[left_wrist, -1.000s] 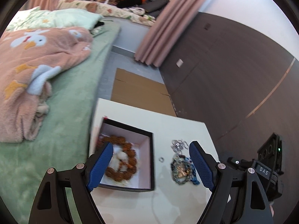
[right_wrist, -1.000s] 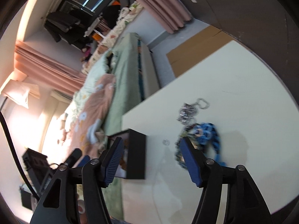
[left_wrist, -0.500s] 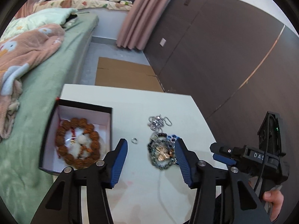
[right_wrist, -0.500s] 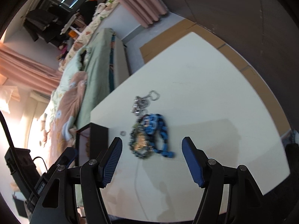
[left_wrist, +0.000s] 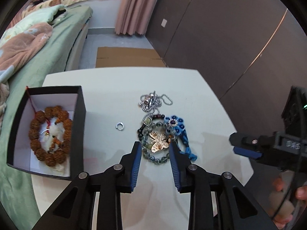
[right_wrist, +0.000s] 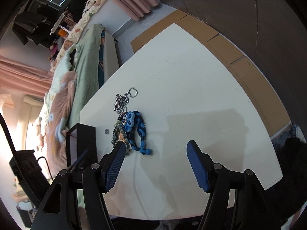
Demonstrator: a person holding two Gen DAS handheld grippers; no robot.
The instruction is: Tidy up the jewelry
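Down in the left wrist view, the left gripper (left_wrist: 154, 149) hangs over a white table (left_wrist: 115, 82) with its jaws narrowed; they have just been closing. A gold butterfly pendant (left_wrist: 158, 141) shows in the gap between the blue pads (left_wrist: 136, 159), inside a ring of dark green beads (left_wrist: 151, 158), but the pads do not press on it. A blue woven bracelet (left_wrist: 179, 128) lies against the right side of that bead ring, and a silver ball chain (left_wrist: 153, 101) is heaped just beyond both. A small silver ring (left_wrist: 120, 126) sits alone on the table between the jewelry pile and a black box (left_wrist: 79, 118). The box stands open at the table's left edge and holds a brown bead bracelet (left_wrist: 50, 136) on its white lining. At the right edge the right gripper (left_wrist: 247, 147) reaches in above the table, with a hand (left_wrist: 284, 195) blurred below it.

From the right wrist view, the right gripper (right_wrist: 156, 164) stands with its jaws wide and nothing between them but bare table (right_wrist: 191, 76). The blue woven bracelet (right_wrist: 140, 132), the dark green beads (right_wrist: 117, 132) and the silver ball chain (right_wrist: 122, 100) lie in a line ahead of its left finger, with the small silver ring (right_wrist: 106, 131) just beside them and the black box (right_wrist: 85, 143) further left. A green bed (right_wrist: 84, 61) runs along the table's far side.
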